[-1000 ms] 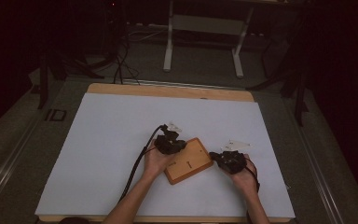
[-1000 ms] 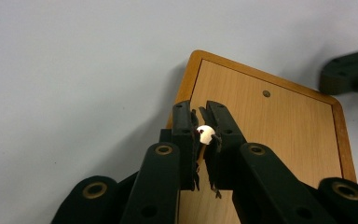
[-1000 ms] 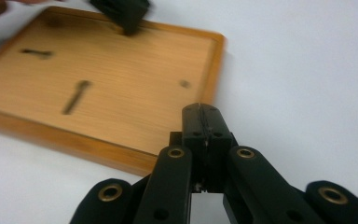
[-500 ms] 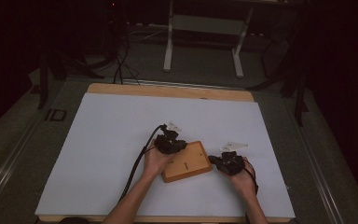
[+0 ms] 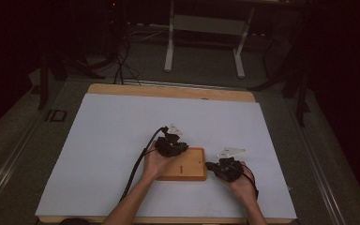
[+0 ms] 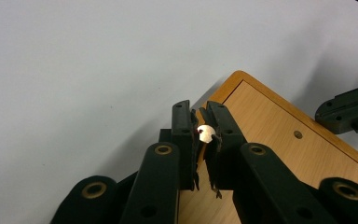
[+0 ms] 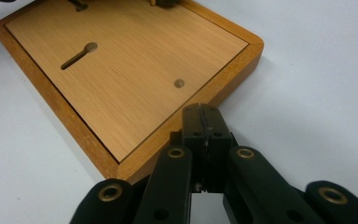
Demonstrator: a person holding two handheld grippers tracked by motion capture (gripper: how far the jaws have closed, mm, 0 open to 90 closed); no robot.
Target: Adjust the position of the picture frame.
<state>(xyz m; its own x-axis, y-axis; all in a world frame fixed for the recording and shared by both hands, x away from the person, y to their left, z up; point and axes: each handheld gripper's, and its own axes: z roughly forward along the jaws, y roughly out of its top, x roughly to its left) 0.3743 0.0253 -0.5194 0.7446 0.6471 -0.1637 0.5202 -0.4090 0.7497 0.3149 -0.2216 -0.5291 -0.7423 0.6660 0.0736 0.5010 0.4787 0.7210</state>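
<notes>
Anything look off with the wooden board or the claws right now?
Nothing looks damaged or spilled. The wooden board lies flat on the white table cover, roughly square to its edge. The left claw pinches a small shiny metal piece at the board's corner; the right claw is closed against the opposite edge.

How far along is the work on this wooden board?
Early to middle. Done: the wooden board lies flat on the white mat, its keyhole slot facing up. In hand: the left tool pinches a small shiny metal piece above the board's corner, while the shut right tool presses the board's edge. Left: what becomes of that piece; its purpose isn't clear.
</notes>
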